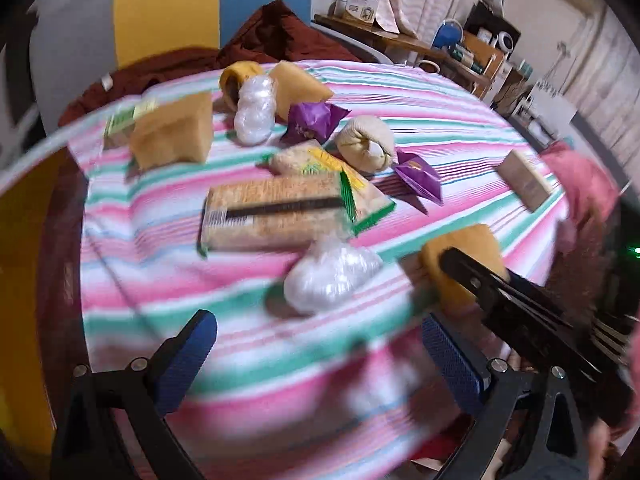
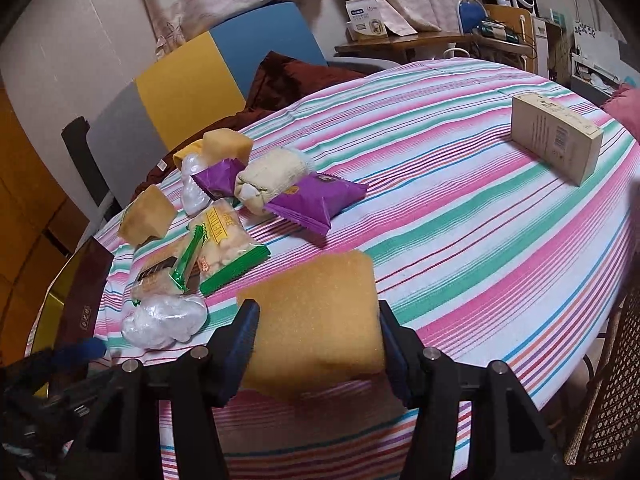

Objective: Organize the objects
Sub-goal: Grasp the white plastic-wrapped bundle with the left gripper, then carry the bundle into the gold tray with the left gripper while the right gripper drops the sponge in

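Yellow sponge [image 2: 316,320] in right claw [image 2: 318,344], lower edge behind fingers [image 2: 236,344].

My right gripper [image 2: 316,344] grips a yellow sponge block [image 2: 316,320] above the striped cloth's near edge; two more sponges [image 2: 147,218] sit far left, snack packets [image 2: 224,248] overlap mid-left, purple wrappers [image 2: 316,204] flank a rolled cream cloth [image 2: 272,182], crinkled plastic bundle [image 2: 164,322] nearby, beige box [image 2: 556,138] stands alone far right

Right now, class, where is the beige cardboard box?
The beige cardboard box stands alone at the table's far right in the right wrist view, apart from the snack cluster, near the pink cloth.
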`<move>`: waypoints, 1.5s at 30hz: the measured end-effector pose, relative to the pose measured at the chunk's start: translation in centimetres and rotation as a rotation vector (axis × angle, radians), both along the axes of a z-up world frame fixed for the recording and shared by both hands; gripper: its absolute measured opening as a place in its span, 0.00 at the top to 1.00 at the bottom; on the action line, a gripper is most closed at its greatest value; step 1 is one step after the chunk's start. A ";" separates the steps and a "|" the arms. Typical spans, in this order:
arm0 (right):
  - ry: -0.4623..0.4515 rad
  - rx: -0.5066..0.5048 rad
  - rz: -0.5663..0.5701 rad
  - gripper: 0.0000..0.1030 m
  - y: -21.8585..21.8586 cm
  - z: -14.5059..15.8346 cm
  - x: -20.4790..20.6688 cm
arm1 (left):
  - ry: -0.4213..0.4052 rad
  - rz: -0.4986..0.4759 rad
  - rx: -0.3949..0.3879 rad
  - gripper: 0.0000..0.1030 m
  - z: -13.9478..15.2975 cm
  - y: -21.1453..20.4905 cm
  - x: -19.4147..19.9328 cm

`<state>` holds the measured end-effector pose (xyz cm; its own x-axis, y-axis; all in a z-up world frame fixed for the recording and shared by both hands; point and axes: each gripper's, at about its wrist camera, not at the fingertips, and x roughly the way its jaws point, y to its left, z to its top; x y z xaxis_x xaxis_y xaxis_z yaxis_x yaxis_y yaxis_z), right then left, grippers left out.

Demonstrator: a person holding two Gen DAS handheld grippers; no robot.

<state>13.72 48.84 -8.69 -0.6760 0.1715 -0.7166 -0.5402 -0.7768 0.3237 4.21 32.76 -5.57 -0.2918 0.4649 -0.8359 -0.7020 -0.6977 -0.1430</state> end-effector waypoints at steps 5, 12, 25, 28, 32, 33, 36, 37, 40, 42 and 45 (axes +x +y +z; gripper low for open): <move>-0.002 0.002 -0.001 0.44 -0.1 0.0 0.1 | 0.062 0.003 -0.034 0.34 -0.6 2.1 -0.5; -0.007 0.010 0.015 0.44 -0.6 -0.1 -0.2 | 0.013 -0.007 -0.014 0.64 -2.4 1.6 -1.4; -0.028 0.036 0.029 0.62 -3.1 0.0 -0.9 | -0.010 0.015 0.094 0.65 0.1 -3.9 0.6; -0.030 0.031 0.020 0.63 -3.5 0.2 -0.9 | 0.031 0.020 0.101 0.65 1.2 -5.6 1.2; -0.039 0.036 0.017 0.63 -3.8 0.4 -1.0 | 0.026 0.061 0.141 0.65 2.4 -8.2 1.0; -0.041 0.037 0.014 0.63 -3.9 0.4 -0.9 | 0.028 0.071 0.149 0.65 2.7 -8.8 1.0; -0.051 0.044 0.011 0.63 -4.2 0.6 -0.8 | 0.047 0.106 0.170 0.65 3.7 -10.8 0.8; -0.052 0.047 0.011 0.63 -4.4 0.7 -0.7 | 0.055 0.114 0.174 0.65 4.0 -11.4 0.7; -0.050 0.051 0.009 0.64 -4.8 0.9 -0.4 | 0.085 0.150 0.178 0.65 4.8 -13.5 0.2; -0.035 0.055 0.004 0.64 -5.1 1.3 -0.2 | 0.098 0.185 0.185 0.65 5.2 -15.1 -0.3; -0.028 0.067 0.012 0.64 -5.7 1.9 -0.2 | 0.119 0.243 0.179 0.65 5.6 -17.5 -1.2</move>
<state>13.55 43.13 -6.79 -0.6584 0.2121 -0.7221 -0.5391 -0.8025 0.2559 3.05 15.28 0.06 -0.5036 0.5060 -0.7002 -0.5368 -0.8183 -0.2053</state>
